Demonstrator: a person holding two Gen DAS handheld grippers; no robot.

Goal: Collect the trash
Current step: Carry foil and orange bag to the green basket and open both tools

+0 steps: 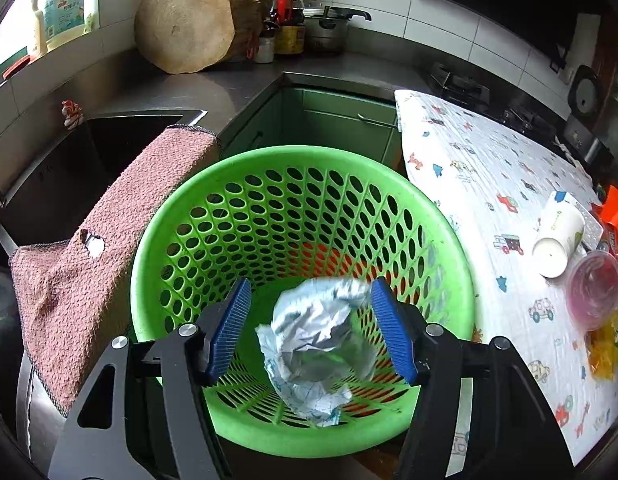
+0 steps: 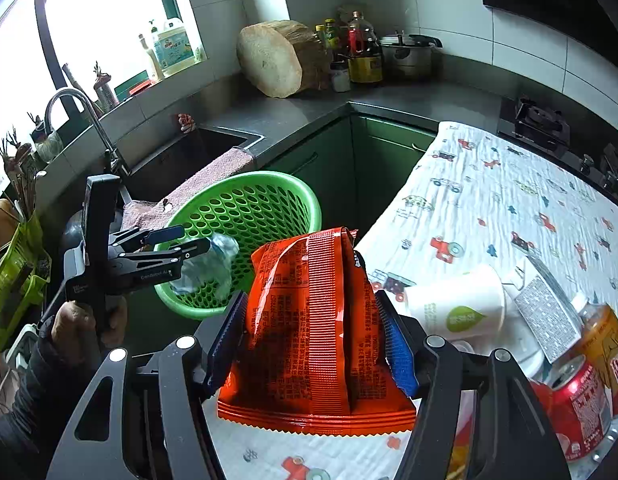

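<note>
My left gripper (image 1: 311, 286) hangs open over a green perforated basket (image 1: 309, 152). A crumpled silver foil wrapper (image 1: 317, 344) lies loose between and below its blue pads (image 1: 229, 328), inside the basket's mouth. In the right wrist view the same gripper (image 2: 193, 239), held by a hand, points at the basket (image 2: 245, 178), and the wrapper (image 2: 213, 268) is just off its tips. My right gripper (image 2: 311, 298) is shut on an upright orange snack bag (image 2: 305, 320), above the patterned tablecloth (image 2: 489, 200).
On the cloth at the right are a tipped paper cup (image 2: 457, 304), a grey box (image 2: 545, 304), a red can (image 2: 581, 400) and an orange-labelled bottle (image 2: 605, 344). A pink towel (image 1: 109, 248) drapes over the sink edge (image 1: 69, 168) beside the basket. Green cabinets stand behind.
</note>
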